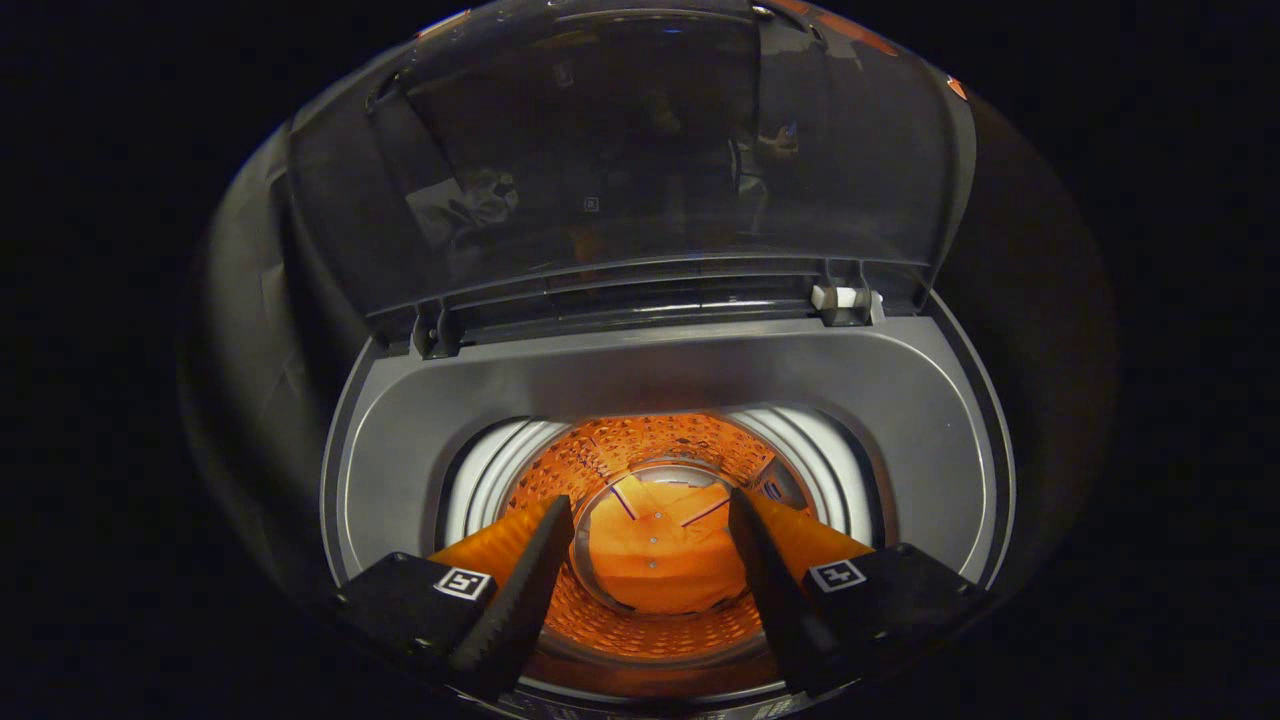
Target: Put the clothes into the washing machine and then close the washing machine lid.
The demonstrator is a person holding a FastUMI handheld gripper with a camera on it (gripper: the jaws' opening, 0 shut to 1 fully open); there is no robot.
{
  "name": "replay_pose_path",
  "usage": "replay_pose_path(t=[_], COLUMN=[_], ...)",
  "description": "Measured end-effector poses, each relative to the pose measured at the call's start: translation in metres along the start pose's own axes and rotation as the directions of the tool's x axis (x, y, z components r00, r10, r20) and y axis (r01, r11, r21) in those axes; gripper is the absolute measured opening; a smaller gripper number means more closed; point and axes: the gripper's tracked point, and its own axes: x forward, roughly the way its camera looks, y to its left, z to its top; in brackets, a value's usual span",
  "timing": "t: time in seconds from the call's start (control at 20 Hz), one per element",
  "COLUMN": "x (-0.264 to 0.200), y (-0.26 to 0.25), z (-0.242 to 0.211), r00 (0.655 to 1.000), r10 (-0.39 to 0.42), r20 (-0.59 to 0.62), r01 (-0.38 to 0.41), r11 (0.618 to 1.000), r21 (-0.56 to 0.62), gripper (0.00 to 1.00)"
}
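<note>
I look down into a top-loading washing machine (650, 375) with its grey top surround around the round opening. An orange garment (660, 565) lies folded flat at the bottom of the perforated drum (650, 445), whose wall glows orange. My gripper (650, 503) hovers over the opening, open, with nothing between its fingers; the garment lies far below and beyond them. The clear lid (660, 150) stands raised behind the opening.
The lid hangs on hinges at the back, one on the left (435, 335) and one with a white piece on the right (845, 298). White ribbed walls (495, 480) ring the drum's mouth. Dark cloth surrounds the machine.
</note>
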Motion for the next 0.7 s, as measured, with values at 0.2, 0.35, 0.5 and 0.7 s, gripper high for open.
replay_pose_path(t=[0.2,0.35,0.5,0.7], x=[-0.006,-0.017,-0.031,-0.06], y=[0.003,0.006,0.01,0.015], z=[-0.002,0.0,0.002,0.019], r00=[1.0,1.0,0.998,0.99], r10=[0.005,0.013,0.017,0.028], r20=[0.004,0.024,0.056,0.135], r01=[-0.005,-0.013,-0.017,-0.025], r11=[1.0,1.0,1.0,0.999], r21=[-0.004,-0.008,-0.01,-0.028], gripper=[1.0,0.99,0.99,0.99])
